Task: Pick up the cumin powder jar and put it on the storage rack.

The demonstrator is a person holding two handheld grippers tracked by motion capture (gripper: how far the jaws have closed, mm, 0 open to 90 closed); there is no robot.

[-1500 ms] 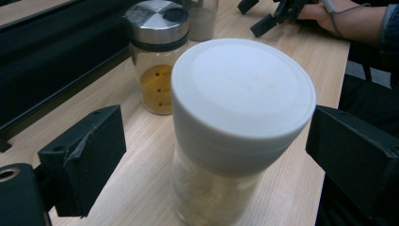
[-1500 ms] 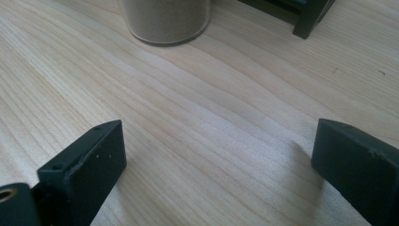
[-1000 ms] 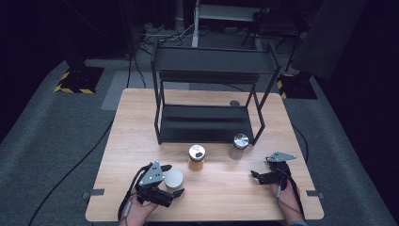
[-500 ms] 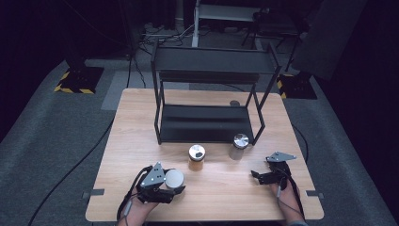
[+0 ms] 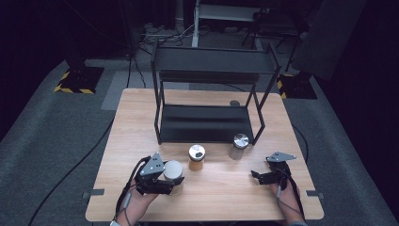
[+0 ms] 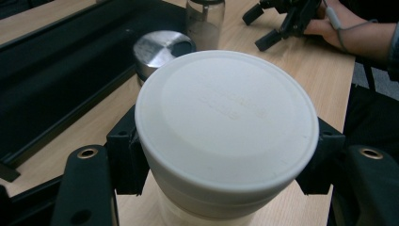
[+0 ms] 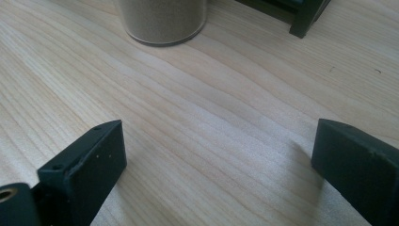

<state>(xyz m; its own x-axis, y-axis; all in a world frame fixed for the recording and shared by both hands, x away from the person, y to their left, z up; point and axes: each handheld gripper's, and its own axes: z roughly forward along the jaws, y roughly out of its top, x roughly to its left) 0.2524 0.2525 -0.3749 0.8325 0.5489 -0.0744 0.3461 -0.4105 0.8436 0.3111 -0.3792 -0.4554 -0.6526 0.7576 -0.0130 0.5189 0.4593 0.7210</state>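
Both jaws of the left gripper (image 5: 162, 181) clench the white-lidded jar (image 6: 226, 136), grasp step done; next, carry it toward the rack (image 5: 207, 123) ahead.

We held the white-lidded jar (image 5: 172, 172) clamped in our left hand-held gripper (image 5: 160, 181) near the tabletop's (image 5: 221, 197) front edge, while our right hand-held gripper (image 5: 266, 173) rested with jaws apart; two metal-lidded jars (image 5: 196, 157) stood before the black rack (image 5: 209, 94).
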